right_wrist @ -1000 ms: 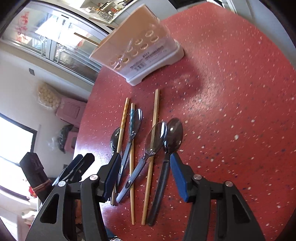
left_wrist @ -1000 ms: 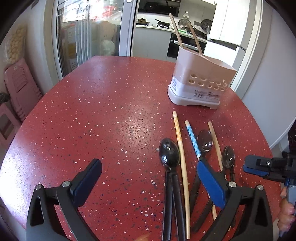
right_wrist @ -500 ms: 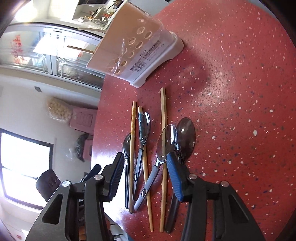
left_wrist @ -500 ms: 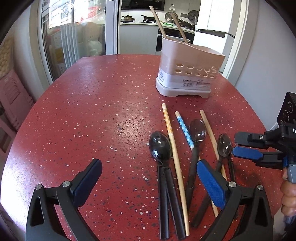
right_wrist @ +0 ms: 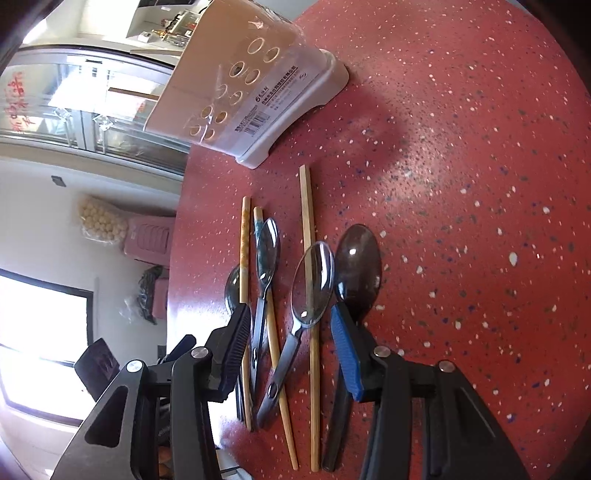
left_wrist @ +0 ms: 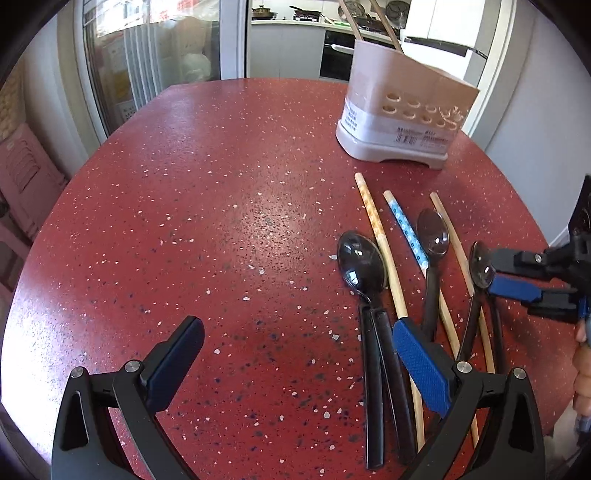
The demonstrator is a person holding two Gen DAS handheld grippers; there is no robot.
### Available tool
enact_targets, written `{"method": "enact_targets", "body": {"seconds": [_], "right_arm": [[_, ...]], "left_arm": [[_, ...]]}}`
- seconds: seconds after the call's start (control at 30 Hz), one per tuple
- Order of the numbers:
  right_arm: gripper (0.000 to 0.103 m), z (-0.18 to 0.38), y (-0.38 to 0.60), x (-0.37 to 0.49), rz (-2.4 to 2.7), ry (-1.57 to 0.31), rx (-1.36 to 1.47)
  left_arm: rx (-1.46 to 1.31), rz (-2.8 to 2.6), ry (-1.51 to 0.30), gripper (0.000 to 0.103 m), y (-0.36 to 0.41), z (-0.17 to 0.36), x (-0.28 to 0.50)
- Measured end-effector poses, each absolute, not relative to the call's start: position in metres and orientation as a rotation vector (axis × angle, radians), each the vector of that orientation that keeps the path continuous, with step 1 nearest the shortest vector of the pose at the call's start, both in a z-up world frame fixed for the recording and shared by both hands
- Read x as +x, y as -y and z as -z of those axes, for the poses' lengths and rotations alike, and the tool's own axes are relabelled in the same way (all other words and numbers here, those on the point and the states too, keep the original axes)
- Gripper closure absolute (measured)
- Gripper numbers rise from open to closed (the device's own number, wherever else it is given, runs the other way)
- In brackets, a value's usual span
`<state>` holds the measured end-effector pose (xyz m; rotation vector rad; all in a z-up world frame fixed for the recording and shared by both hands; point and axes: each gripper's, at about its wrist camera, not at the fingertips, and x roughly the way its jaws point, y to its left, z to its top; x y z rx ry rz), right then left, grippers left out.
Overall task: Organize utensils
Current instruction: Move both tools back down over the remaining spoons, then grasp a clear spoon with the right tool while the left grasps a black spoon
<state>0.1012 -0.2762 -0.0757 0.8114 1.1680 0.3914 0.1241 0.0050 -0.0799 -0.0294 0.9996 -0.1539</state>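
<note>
A red speckled table carries a pale pink utensil holder near its far right edge. A white label with a barcode and small printed characters, too small to read, runs across the holder's lower front, below two rows of round holes. Two chopsticks stand inside it, tilted left.

In front of the holder, toward the near right edge, lie loose utensils in a rough row, all pointing at the holder: four spoons and three chopsticks. From the left: a large black spoon, a chopstick with an orange pattern, a chopstick with a blue dotted end, a smaller spoon lying over it, a plain wooden chopstick, and a dark spoon. The right wrist view shows a fourth, dark brown spoon on the far right.

The left gripper hovers wide open over bare table, nothing between its blue pads. The right gripper is half open and closing, low over the utensils, straddling several handles; its pads grip nothing.

Red characters on a glass door in the background are unreadable.
</note>
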Motion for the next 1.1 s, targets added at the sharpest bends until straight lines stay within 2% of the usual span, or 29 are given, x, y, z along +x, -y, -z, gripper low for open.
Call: {"method": "enact_targets", "body": {"seconds": [0.07, 0.2, 0.3, 0.4, 0.5, 0.6, 0.7, 0.77, 0.8, 0.83, 0.9, 0.93, 1.1], "right_arm": [[0.06, 0.076, 0.272, 0.106, -0.366, -1.172, 0.792], [0.086, 0.078, 0.269, 0.111, -0.325, -1.181, 0.745], [0.096, 0.079, 0.268, 0.112, -0.306, -1.179, 0.714], [0.097, 0.079, 0.269, 0.11, -0.313, -1.17, 0.706], [0.1, 0.078, 0.276, 0.107, -0.318, -1.161, 0.691], [0.1, 0.076, 0.283, 0.105, -0.322, -1.149, 0.681], [0.1, 0.073, 0.29, 0.103, -0.328, -1.142, 0.669], [0.1, 0.072, 0.292, 0.102, -0.332, -1.138, 0.661], [0.1, 0.071, 0.293, 0.102, -0.335, -1.137, 0.658], [0.1, 0.071, 0.294, 0.101, -0.335, -1.136, 0.654], [0.1, 0.07, 0.296, 0.1, -0.337, -1.132, 0.644], [0.1, 0.069, 0.297, 0.1, -0.338, -1.13, 0.639], [0.1, 0.063, 0.296, 0.097, -0.34, -1.119, 0.607]], "left_arm": [[-0.03, 0.155, -1.005, 0.0, -0.003, 0.08, 0.126], [-0.022, 0.173, -1.009, 0.0, 0.005, 0.079, 0.126], [-0.002, 0.18, -1.03, 0.0, 0.012, 0.081, 0.127], [-0.002, 0.183, -1.037, 0.002, 0.014, 0.081, 0.129], [0.007, 0.188, -1.03, 0.017, 0.017, 0.079, 0.13], [0.007, 0.2, -1.039, 0.025, 0.019, 0.077, 0.132], [-0.006, 0.213, -1.043, 0.038, 0.018, 0.075, 0.134], [-0.004, 0.218, -1.048, 0.04, 0.018, 0.074, 0.134], [0.001, 0.225, -1.047, 0.052, 0.02, 0.073, 0.135], [0.003, 0.235, -1.045, 0.059, 0.021, 0.072, 0.134], [0.014, 0.229, -1.035, 0.064, 0.022, 0.07, 0.133], [0.015, 0.227, -1.025, 0.071, 0.021, 0.068, 0.132], [-0.006, 0.212, -0.995, 0.071, 0.012, 0.061, 0.127]]}}
